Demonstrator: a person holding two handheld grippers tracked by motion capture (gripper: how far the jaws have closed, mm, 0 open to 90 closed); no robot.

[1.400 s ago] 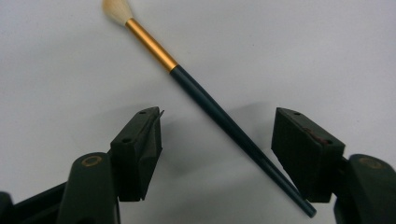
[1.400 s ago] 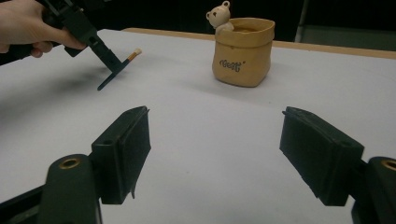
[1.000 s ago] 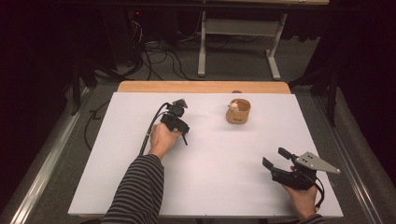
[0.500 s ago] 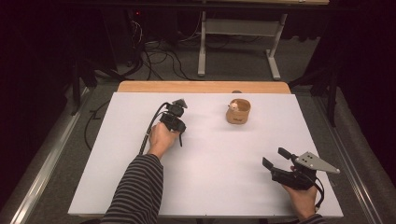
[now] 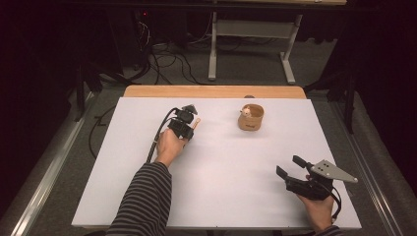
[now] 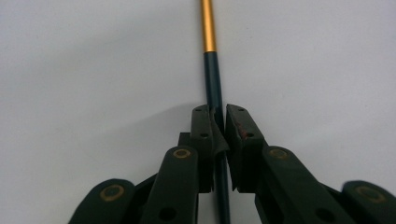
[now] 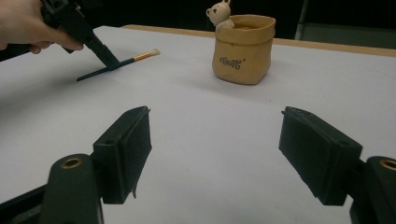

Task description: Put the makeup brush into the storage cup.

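Left gripper point(image 6: 217, 135) jaws newly clamped on brush point(image 6: 212, 79), pot point(image 5: 251, 118) well apart.

Right gripper point(image 7: 215, 156) has its fingers point(image 7: 123, 154) spread wide over the white table point(image 7: 196, 140), with a tan bear-topped pouch point(image 7: 243, 49) ahead and, far left, the left gripper point(image 7: 109, 60) pinching a dark-handled brush point(image 7: 122, 62) lying flat.

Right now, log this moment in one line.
left gripper: just closed on brush, on table | right gripper: open, empty | pot: upright, apart from brush
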